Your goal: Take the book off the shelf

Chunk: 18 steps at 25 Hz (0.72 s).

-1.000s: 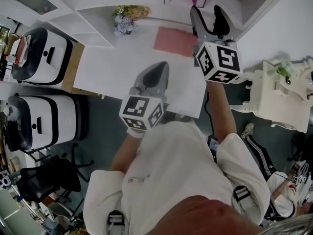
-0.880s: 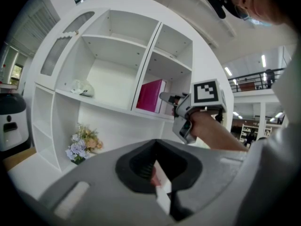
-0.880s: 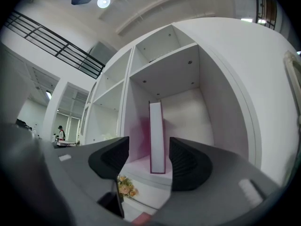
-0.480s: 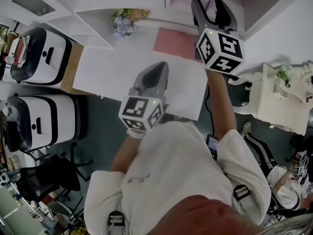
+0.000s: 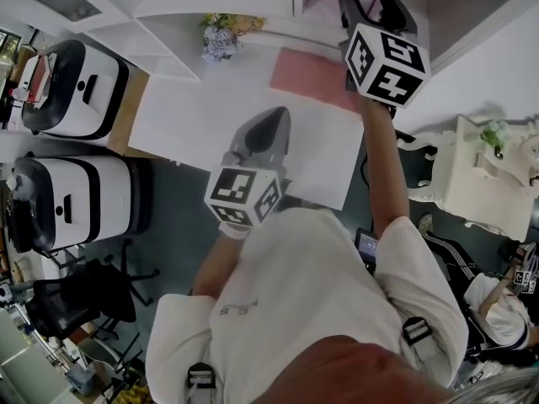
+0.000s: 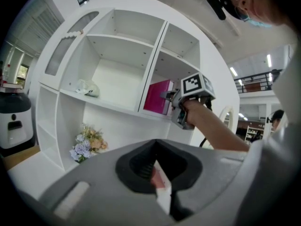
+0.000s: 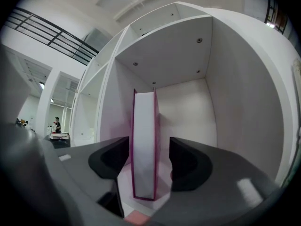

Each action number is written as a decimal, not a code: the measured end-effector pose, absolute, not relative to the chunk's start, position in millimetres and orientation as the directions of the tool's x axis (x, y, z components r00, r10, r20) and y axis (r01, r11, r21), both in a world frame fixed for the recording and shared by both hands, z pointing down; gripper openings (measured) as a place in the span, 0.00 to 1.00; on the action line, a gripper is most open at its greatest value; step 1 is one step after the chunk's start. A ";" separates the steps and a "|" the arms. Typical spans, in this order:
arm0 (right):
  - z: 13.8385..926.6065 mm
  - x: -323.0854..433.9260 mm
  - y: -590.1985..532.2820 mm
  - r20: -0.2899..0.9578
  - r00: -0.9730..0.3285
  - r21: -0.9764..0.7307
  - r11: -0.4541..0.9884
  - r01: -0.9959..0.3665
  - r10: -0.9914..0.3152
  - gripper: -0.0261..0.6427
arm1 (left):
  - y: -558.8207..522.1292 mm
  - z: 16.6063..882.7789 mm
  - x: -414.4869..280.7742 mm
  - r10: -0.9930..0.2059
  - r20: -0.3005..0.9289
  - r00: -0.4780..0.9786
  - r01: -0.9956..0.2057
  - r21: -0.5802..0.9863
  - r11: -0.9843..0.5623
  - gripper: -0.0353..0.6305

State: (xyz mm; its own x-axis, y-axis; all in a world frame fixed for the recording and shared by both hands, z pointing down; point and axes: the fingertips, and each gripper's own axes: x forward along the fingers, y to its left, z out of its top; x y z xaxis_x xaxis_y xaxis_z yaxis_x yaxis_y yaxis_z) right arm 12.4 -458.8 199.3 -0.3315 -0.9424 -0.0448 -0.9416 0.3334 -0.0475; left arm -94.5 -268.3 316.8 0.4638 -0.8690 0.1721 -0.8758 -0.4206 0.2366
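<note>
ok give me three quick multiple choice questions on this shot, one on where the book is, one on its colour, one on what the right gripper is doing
1. Where is the book?
A. lying flat on the table
B. standing upright in a shelf compartment
C. lying on the floor

2. What colour is the book's cover?
A. blue
B. green
C. magenta

3. What state is the right gripper in?
A. jaws apart, one on each side of the book
B. clamped shut on the book
C. shut and empty, far from the shelf

Answers:
1 B, the right gripper view shows it on end against the compartment's white walls.
2 C, its cover edges show magenta around the white page block.
3 A, a gap shows between each jaw and the book.
</note>
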 end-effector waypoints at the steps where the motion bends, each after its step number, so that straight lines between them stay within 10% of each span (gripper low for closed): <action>1: 197.9 11.9 -461.5 -0.041 -0.330 -0.044 0.331 -0.943 -0.943 0.42 | -268.8 316.6 -95.3 -0.870 0.172 0.462 -0.877 0.236 -0.419 0.05; 18: 196.0 9.4 -462.3 -0.005 -0.299 -0.011 0.299 -0.954 -0.954 0.25 | -263.7 319.5 -97.3 -0.862 0.164 0.479 -0.866 0.249 -0.434 0.05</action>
State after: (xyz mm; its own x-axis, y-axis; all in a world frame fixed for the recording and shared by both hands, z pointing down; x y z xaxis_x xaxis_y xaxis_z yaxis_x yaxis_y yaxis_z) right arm 9.4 -462.3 196.0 -0.2989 -0.9543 -0.0047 -0.9542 0.2989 -0.0112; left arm -97.3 -263.7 319.5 0.4793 -0.8621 0.1644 -0.8658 -0.4338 0.2495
